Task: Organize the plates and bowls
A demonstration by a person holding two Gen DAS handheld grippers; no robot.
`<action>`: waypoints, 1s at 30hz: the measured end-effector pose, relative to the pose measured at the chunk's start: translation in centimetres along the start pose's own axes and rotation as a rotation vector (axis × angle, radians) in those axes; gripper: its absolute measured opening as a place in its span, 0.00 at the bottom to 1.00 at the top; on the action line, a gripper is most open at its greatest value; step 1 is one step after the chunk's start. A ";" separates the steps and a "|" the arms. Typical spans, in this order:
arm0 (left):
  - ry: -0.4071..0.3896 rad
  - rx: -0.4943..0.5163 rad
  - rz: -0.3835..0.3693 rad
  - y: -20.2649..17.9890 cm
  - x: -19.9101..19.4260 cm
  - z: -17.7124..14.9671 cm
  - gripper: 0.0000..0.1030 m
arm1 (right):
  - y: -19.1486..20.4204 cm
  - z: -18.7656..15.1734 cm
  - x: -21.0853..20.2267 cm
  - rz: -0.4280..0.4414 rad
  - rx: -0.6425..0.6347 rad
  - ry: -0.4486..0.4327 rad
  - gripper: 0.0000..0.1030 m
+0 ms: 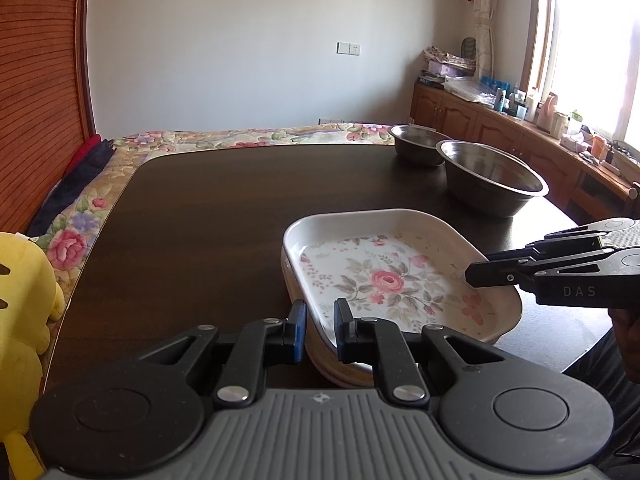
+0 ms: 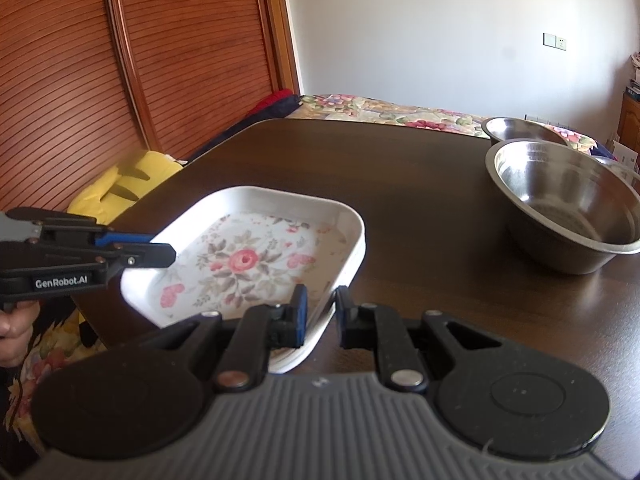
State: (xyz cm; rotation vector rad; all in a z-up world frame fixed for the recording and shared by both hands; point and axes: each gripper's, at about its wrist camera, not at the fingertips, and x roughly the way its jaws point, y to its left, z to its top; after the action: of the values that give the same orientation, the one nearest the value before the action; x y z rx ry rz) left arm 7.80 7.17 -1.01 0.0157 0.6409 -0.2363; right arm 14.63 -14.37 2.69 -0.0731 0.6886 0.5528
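Observation:
A white rectangular floral plate (image 1: 384,276) (image 2: 248,256) tops a small stack of like plates near the front edge of the dark wooden table (image 1: 200,220) (image 2: 400,180). My left gripper (image 1: 321,330) (image 2: 162,247) is shut on the plate's near left rim, one pad inside the wall and one outside. The right gripper (image 2: 322,316) (image 1: 472,276) holds the opposite rim the same way. Two empty steel bowls stand at the far right: a large bowl (image 1: 492,176) (image 2: 564,200) and a smaller bowl (image 1: 420,140) (image 2: 520,128) behind it.
A yellow plush toy (image 1: 24,300) (image 2: 120,188) lies off the table's left edge on a floral bedspread (image 1: 240,136). A slatted wooden wardrobe (image 2: 80,80) rises on the left. A cluttered wooden cabinet (image 1: 480,120) runs under the window. A person's hand (image 2: 12,328) holds the left gripper.

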 end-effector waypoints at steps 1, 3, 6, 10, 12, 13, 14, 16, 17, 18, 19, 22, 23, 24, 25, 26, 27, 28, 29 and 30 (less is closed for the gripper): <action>0.002 0.002 0.005 0.0 0.1 0.0 0.15 | 0.0 0.0 0.1 0.000 0.002 0.000 0.16; 0.005 0.000 0.007 0.1 0.3 0.1 0.15 | 0.0 0.0 0.0 0.000 0.002 -0.005 0.16; 0.004 -0.004 0.005 0.2 0.4 0.0 0.15 | -0.2 -0.1 -0.1 0.008 0.013 -0.013 0.16; -0.010 -0.008 0.006 0.2 0.1 0.0 0.15 | -0.2 -0.1 -0.6 0.016 0.016 -0.030 0.16; -0.025 -0.005 0.009 0.1 -0.1 0.3 0.15 | -0.1 0.0 -1.0 0.011 0.007 -0.046 0.16; -0.033 -0.001 0.009 0.0 -0.2 0.4 0.15 | -0.1 0.0 -1.3 0.006 -0.001 -0.056 0.16; -0.040 0.002 0.006 -0.1 -0.3 0.7 0.15 | -0.1 0.0 -1.5 0.001 -0.008 -0.066 0.16; -0.051 0.009 0.002 -0.4 -0.3 1.2 0.19 | -0.4 0.1 -1.9 -0.009 -0.016 -0.086 0.16; -0.059 0.014 -0.002 -0.7 -0.4 1.4 0.19 | -0.6 0.2 -2.1 -0.014 -0.018 -0.096 0.16; -0.066 0.018 -0.005 -0.9 -0.3 1.7 0.20 | -0.8 0.2 -2.3 -0.022 -0.017 -0.108 0.16; -0.072 0.022 -0.009 -1.2 -0.3 1.9 0.20 | -1.1 0.2 -2.6 -0.031 -0.017 -0.121 0.16; -0.089 0.028 -0.023 -2.0 -0.1 2.8 0.22 | -2.0 0.2 -3.3 -0.050 -0.016 -0.152 0.16; -0.093 0.030 -0.030 -2.3 0.1 3.1 0.22 | -2.4 0.3 -3.5 -0.057 -0.016 -0.162 0.16; -0.096 0.034 -0.036 -2.7 0.2 3.3 0.22 | -2.7 0.3 -3.8 -0.065 -0.017 -0.173 0.16; -0.099 0.039 -0.042 -3.0 0.5 3.6 0.22 | -3.1 0.3 -4.1 -0.074 -0.019 -0.186 0.16; -0.102 0.044 -0.047 -3.4 0.7 3.8 0.23 | -3.5 0.4 -4.4 -0.085 -0.021 -0.199 0.16; -0.104 0.049 -0.051 -3.8 0.9 4.1 0.23 | -4.0 0.4 -4.7 -0.096 -0.023 -0.212 0.16; -0.106 0.052 -0.055 -4.2 1.2 4.4 0.23 | -4.4 0.4 -5.0 -0.105 -0.023 -0.225 0.16; -0.107 0.055 -0.060 -4.6 1.6 4.6 0.23 | -4.8 0.5 -5.3 -0.114 -0.022 -0.238 0.16; -0.108 0.057 -0.065 -5.0 1.9 4.9 0.23 | -5.3 0.4 -5.6 -0.123 -0.022 -0.249 0.16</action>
State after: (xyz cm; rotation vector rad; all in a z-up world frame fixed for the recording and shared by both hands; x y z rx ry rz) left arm 11.02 1.51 2.05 0.0371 0.5278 -0.3161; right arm 14.04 -21.34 5.86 -0.0651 0.4328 0.4419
